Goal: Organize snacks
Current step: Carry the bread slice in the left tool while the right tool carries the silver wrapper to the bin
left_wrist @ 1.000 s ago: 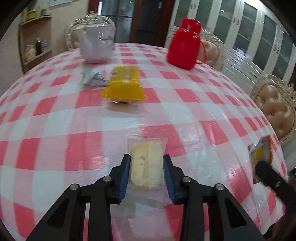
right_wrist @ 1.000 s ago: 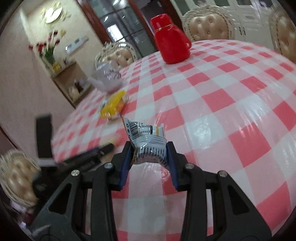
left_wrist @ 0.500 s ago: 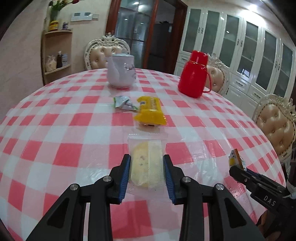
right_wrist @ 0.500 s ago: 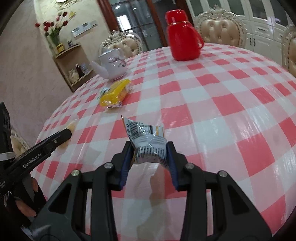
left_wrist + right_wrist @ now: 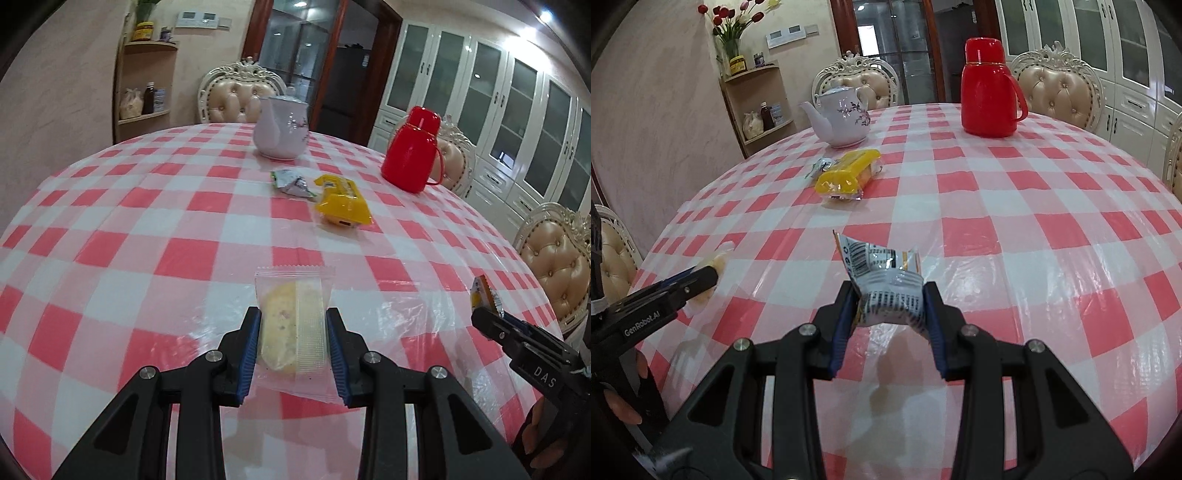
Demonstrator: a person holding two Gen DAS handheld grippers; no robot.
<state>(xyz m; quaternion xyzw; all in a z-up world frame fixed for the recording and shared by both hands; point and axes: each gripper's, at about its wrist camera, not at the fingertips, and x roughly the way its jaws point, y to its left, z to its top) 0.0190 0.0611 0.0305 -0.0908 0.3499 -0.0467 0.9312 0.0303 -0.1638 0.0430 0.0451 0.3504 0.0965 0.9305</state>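
Observation:
My left gripper (image 5: 293, 325) is shut on a clear-wrapped pale cake (image 5: 291, 325) and holds it above the near table. My right gripper (image 5: 890, 299) is shut on a crumpled white and orange snack packet (image 5: 886, 284). The packet also shows at the right of the left wrist view (image 5: 485, 295). The cake shows at the left of the right wrist view (image 5: 716, 264). A yellow snack pack (image 5: 341, 201) (image 5: 847, 175) lies mid-table, with a small green and silver packet (image 5: 291, 181) (image 5: 822, 164) beside it.
A white teapot (image 5: 280, 131) (image 5: 842, 118) and a red thermos (image 5: 412, 149) (image 5: 988, 88) stand at the far side of the red-checked round table (image 5: 147, 221). Padded chairs (image 5: 557, 269) ring it. A corner shelf (image 5: 144, 85) and cabinets stand behind.
Both grippers have pulled back and up from the table, still holding their snacks. The yellow pack, teapot and thermos now look farther away.

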